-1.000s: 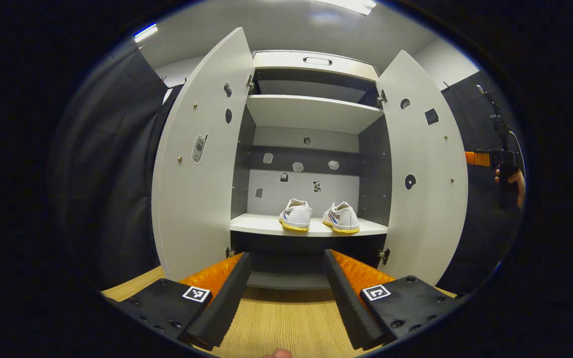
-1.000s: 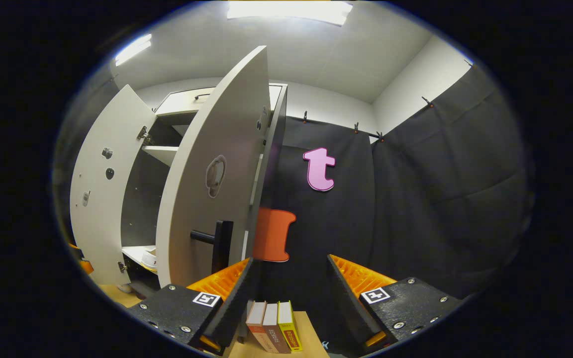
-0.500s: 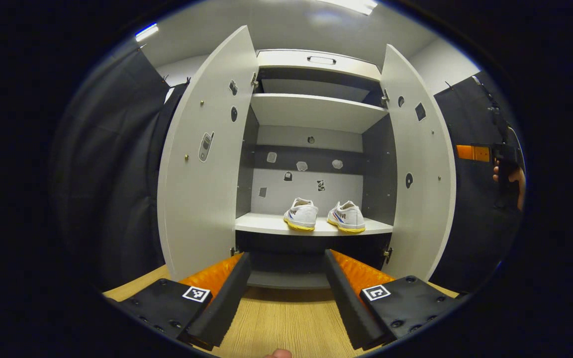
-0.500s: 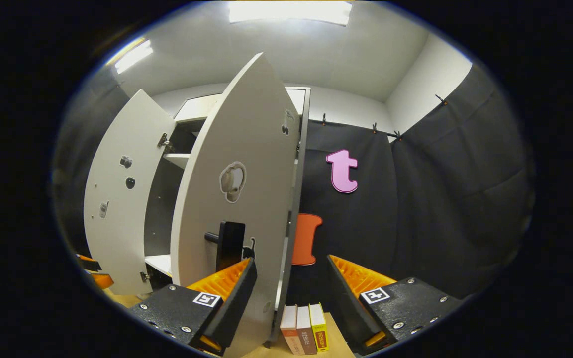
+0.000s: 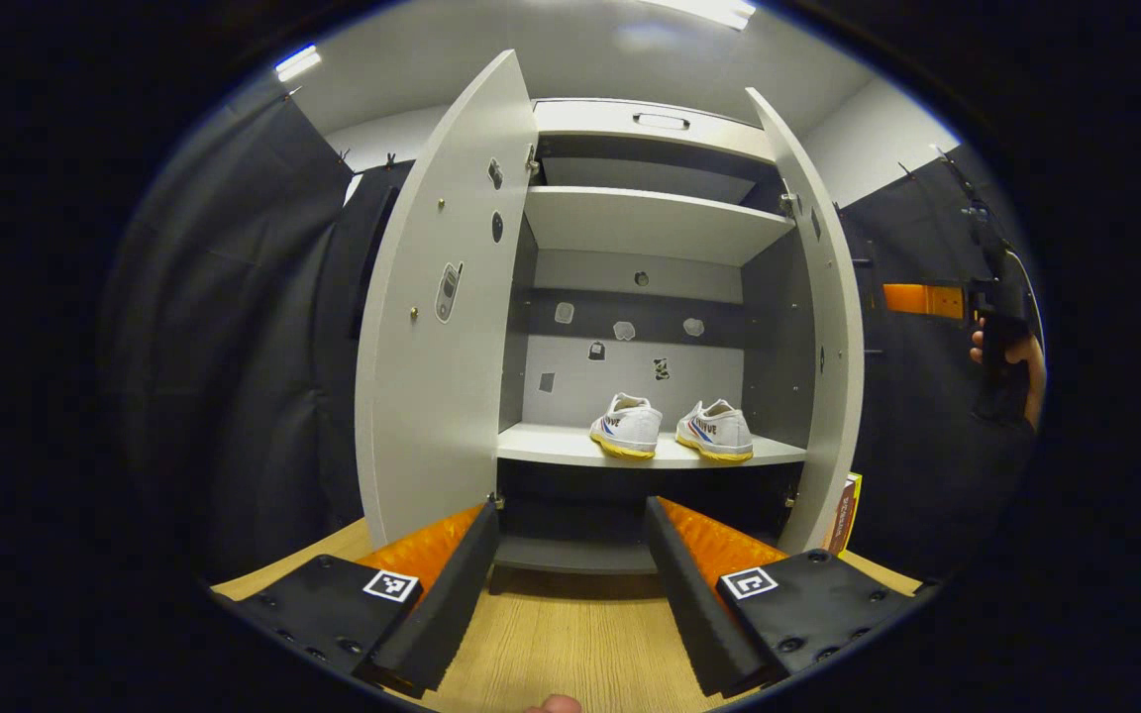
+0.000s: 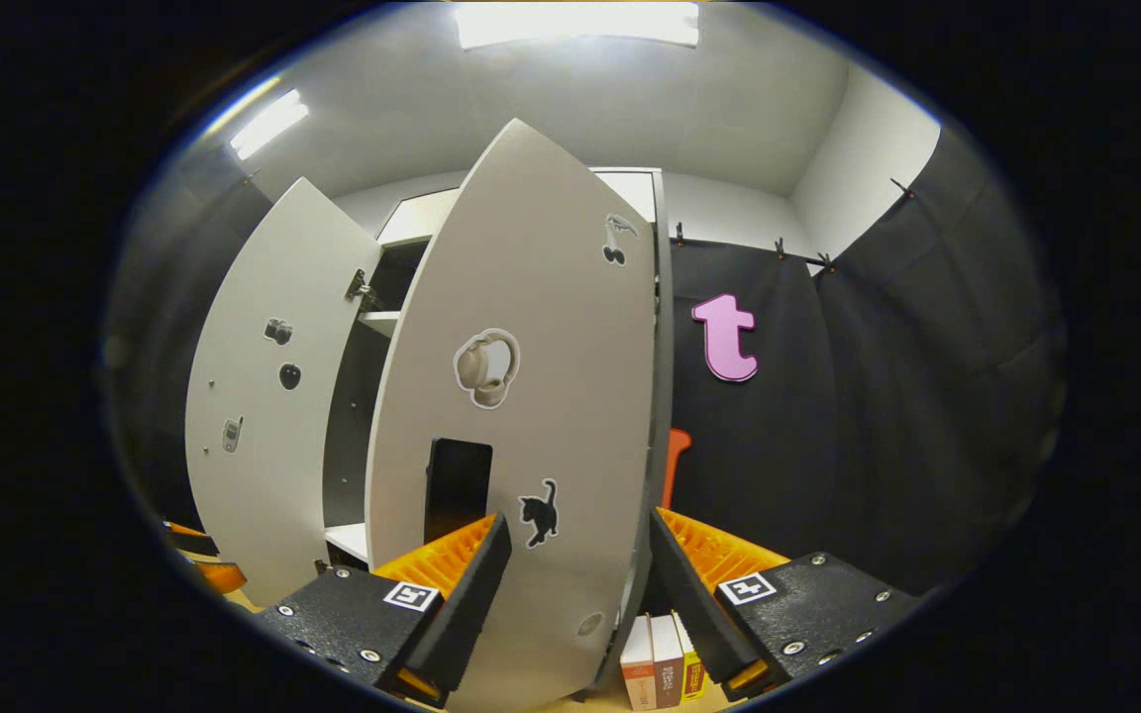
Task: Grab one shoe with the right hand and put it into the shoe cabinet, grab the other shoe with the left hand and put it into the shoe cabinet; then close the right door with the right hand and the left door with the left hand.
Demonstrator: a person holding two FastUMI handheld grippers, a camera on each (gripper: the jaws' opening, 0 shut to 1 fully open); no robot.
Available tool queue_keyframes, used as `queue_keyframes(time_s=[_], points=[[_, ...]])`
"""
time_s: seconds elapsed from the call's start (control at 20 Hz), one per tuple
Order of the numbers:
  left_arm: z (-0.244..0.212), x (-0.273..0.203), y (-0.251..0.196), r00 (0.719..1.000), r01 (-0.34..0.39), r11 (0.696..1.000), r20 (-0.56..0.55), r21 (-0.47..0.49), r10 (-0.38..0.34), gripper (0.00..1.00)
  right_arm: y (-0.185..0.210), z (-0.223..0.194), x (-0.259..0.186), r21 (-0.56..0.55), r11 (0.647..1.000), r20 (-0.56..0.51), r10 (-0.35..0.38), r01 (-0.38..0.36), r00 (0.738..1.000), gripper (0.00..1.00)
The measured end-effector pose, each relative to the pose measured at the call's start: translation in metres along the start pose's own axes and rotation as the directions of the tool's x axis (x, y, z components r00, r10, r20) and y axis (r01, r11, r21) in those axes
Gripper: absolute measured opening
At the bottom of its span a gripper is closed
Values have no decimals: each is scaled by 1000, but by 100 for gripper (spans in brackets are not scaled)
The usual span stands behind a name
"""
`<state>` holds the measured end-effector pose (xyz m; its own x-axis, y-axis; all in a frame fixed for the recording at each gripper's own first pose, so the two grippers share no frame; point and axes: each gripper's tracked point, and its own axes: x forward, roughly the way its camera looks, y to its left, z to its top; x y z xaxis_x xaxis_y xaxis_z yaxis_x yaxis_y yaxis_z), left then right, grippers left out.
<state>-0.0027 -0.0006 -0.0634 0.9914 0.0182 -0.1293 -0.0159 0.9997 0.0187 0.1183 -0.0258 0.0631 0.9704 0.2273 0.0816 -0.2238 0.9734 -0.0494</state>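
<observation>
A: Judging by the shelf point(image 5: 570, 451), both shoes are already in: the left shoe point(image 5: 626, 428) and the right shoe point(image 5: 715, 432) sit side by side in the cabinet point(image 5: 655, 124), toes toward the back.

B: So the first half is done. What about the doors?

A: Neither is shut. From the right gripper view, the right door point(image 6: 531, 396) stands partway across the opening, its outer face toward the camera. The right gripper point(image 6: 578, 584) is just by it with its jaws spread and nothing between them; the left finger lies close to the black handle point(image 6: 458, 487). I cannot tell whether it touches the panel.

B: And the left side?

A: The left door point(image 5: 437, 317) is wide open. The left gripper point(image 5: 570, 594) hangs above the bench point(image 5: 570, 644) in front of the cabinet, jaws apart and empty, well short of that door.

B: Anything in the way?

A: A few books point(image 6: 665, 673) stand on the bench beside the cabinet, near the right door's hinge side, outside the swing as far as I can judge. From the left gripper view, a hand point(image 5: 1011, 361) holds the other tool off at the right edge.

B: So what's left?

A: Pushing the right door fully closed, then the whole of the left door.
</observation>
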Motion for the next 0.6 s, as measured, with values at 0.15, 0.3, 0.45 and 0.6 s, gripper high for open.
queue_keyframes(time_s=[0.15,0.3,0.45,0.6], points=[[-1,-3,6,1000,-15,1000,-3,5,15,95,16,1,8,30,999,2,36,-36,999,92],[-2,-5,11,999,-32,999,-5,3,32,95,30,2,12,28,997,9,68,-68,998,94],[-3,-8,11,999,-33,999,-9,-6,33,95,45,-7,22,24,995,-11,99,-98,995,94],[-4,-10,9,999,-32,999,-12,-10,32,95,62,-18,35,26,993,-30,118,-117,993,94]])
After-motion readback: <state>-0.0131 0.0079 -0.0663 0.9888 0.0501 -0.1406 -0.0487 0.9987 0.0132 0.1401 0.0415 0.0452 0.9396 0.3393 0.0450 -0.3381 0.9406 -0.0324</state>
